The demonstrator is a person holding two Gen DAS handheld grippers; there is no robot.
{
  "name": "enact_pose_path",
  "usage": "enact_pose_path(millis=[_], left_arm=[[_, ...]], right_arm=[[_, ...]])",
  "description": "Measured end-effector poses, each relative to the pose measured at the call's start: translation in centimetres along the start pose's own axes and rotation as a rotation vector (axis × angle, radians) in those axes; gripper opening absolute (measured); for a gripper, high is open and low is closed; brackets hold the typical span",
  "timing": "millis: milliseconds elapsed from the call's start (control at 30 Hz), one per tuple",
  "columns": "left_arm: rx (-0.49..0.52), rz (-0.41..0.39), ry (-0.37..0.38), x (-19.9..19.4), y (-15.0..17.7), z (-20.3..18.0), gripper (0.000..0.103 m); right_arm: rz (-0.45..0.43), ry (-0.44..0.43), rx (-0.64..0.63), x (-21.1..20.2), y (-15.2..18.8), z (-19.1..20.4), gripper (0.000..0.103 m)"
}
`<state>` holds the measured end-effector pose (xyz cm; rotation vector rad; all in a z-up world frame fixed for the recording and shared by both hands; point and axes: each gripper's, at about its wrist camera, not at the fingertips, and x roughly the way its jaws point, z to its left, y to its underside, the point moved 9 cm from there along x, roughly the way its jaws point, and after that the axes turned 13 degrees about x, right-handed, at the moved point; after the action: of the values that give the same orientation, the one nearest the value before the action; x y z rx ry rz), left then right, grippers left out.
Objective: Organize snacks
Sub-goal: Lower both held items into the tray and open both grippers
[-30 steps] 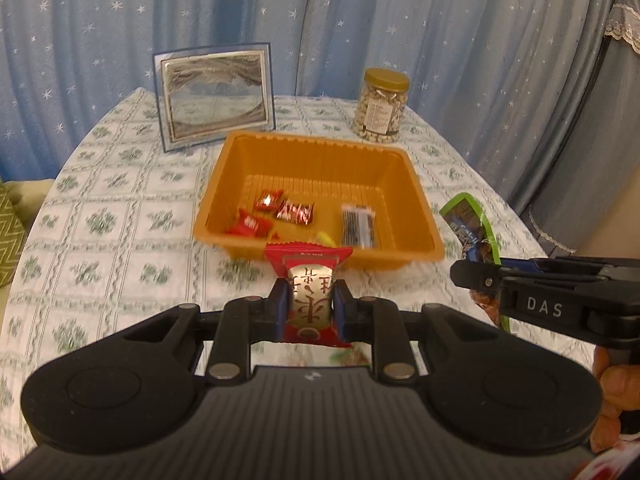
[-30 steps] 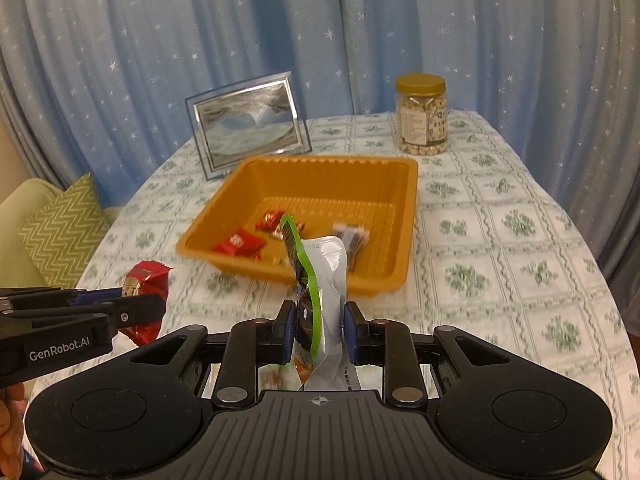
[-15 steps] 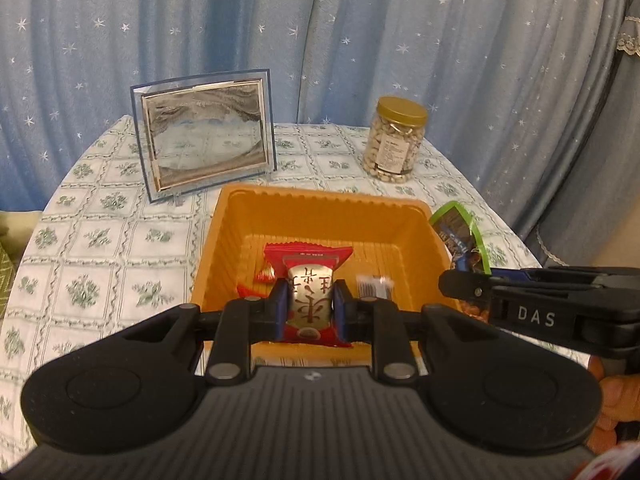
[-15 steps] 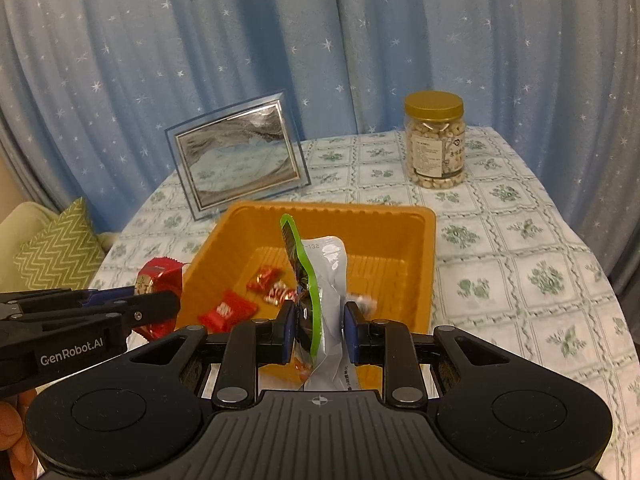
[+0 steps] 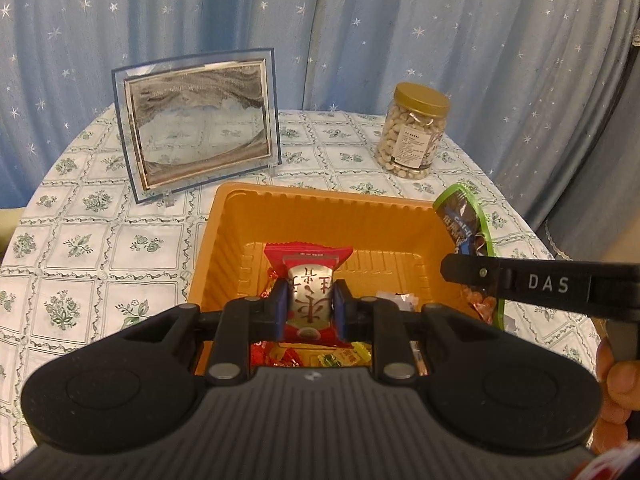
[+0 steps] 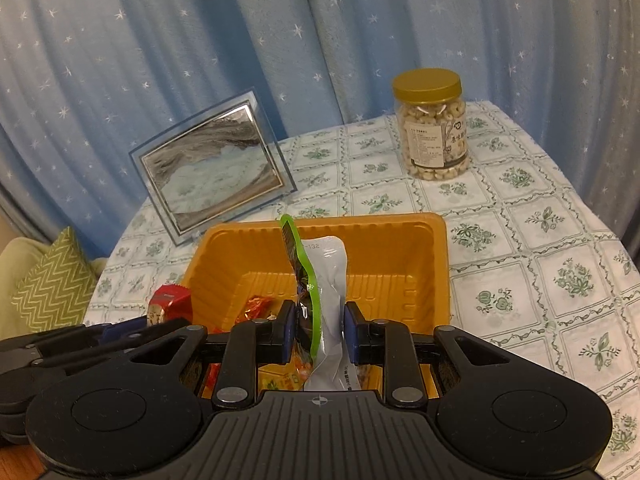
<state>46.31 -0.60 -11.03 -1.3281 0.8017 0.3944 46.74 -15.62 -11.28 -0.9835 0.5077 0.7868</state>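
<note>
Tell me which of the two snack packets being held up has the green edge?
The silver pouch with the green edge, clamped in the right gripper over the orange plastic tray. The left gripper's packet is red with a silver centre.

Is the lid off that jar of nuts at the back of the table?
No, the jar of nuts stands upright on the tablecloth with its gold lid on top.
</note>
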Motion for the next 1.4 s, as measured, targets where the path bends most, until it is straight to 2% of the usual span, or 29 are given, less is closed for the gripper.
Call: enact_pose_path(millis=[233,267,300,367,633,1000,1233,1267,1300,1333,1400], left_arm=[[0.021,-0.009,0.011,1.3,-0.7,-0.2,0.021],[0.019,-0.008,0.010,1.5,-0.7,-0.1,0.027],[0.015,-0.002,0.004,1.6,-0.7,0.0,0.037],[0.008,-0.009,0.004,1.4,-0.7,0.2,0.041],[-0.006,-0.002,-0.023,0.3,0.5,1.5,0.044],[0.000,-0.001,-0.024,-0.3,1.4,1.8,0.046],[-0.010,0.000,-0.030,-0.6,1.7,2.2,0.047],[-0.009,-0.001,-0.031,-0.7,1.8,2.3,0.048],[-0.009,-0.002,-0.033,-0.9,1.9,2.4,0.048],[-0.010,-0.003,-0.034,-1.0,2.0,2.4,0.049],[-0.014,-0.006,-0.032,-1.3,2.2,2.5,0.049]], right_arm=[[0.002,0.013,0.003,0.6,0.1,-0.4,0.025],[0.003,0.014,0.006,0.7,0.1,-0.4,0.025],[0.004,0.013,0.009,0.7,0.1,-0.5,0.025],[0.001,0.013,0.013,0.6,0.1,-0.7,0.026],[0.004,0.012,0.014,0.7,0.0,-0.7,0.026],[0.000,0.002,-0.004,1.2,-0.3,0.8,0.026],[-0.024,-0.034,-0.012,1.6,-0.5,1.6,0.026],[-0.027,-0.031,-0.010,1.6,-0.5,1.5,0.035],[-0.033,-0.032,-0.002,1.5,-0.5,1.4,0.055],[-0.043,-0.040,0.006,1.3,-0.5,1.4,0.063],[-0.056,-0.043,-0.003,1.0,-0.5,1.3,0.066]])
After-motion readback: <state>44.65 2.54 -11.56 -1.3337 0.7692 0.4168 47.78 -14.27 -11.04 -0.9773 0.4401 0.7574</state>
